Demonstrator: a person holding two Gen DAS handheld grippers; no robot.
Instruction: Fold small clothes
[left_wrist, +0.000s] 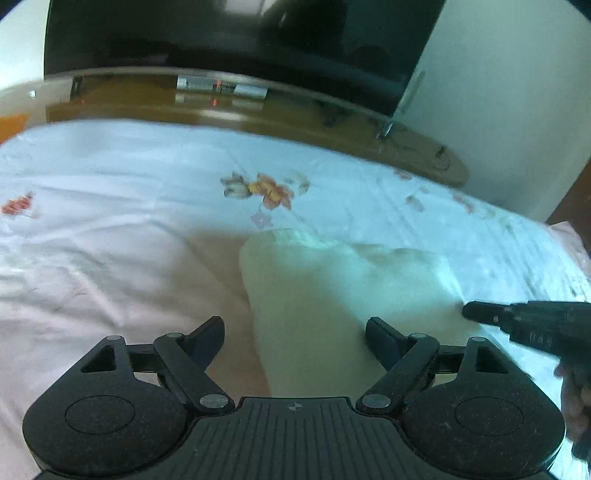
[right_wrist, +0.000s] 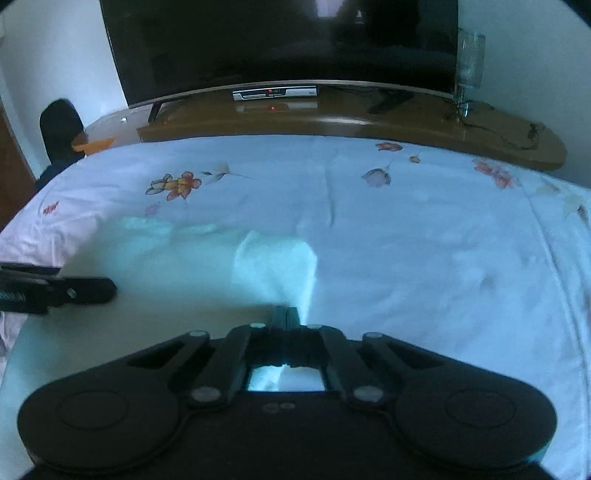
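A small pale cream garment (left_wrist: 332, 295) lies on the flowered bedsheet (left_wrist: 129, 177). In the left wrist view my left gripper (left_wrist: 294, 336) is open, its jaws spread wide over the garment's near part, holding nothing. My right gripper (left_wrist: 469, 312) comes in from the right at the garment's edge. In the right wrist view my right gripper (right_wrist: 285, 314) is shut on a lifted fold of the garment (right_wrist: 275, 266). My left gripper's fingers (right_wrist: 88, 290) show at the left edge over the cloth.
A dark television (right_wrist: 280, 40) stands on a brown wooden cabinet (right_wrist: 351, 122) behind the bed. A set-top box (right_wrist: 275, 94) sits under the screen. A dark chair (right_wrist: 61, 129) stands at the far left. The bed's edge falls away at the right.
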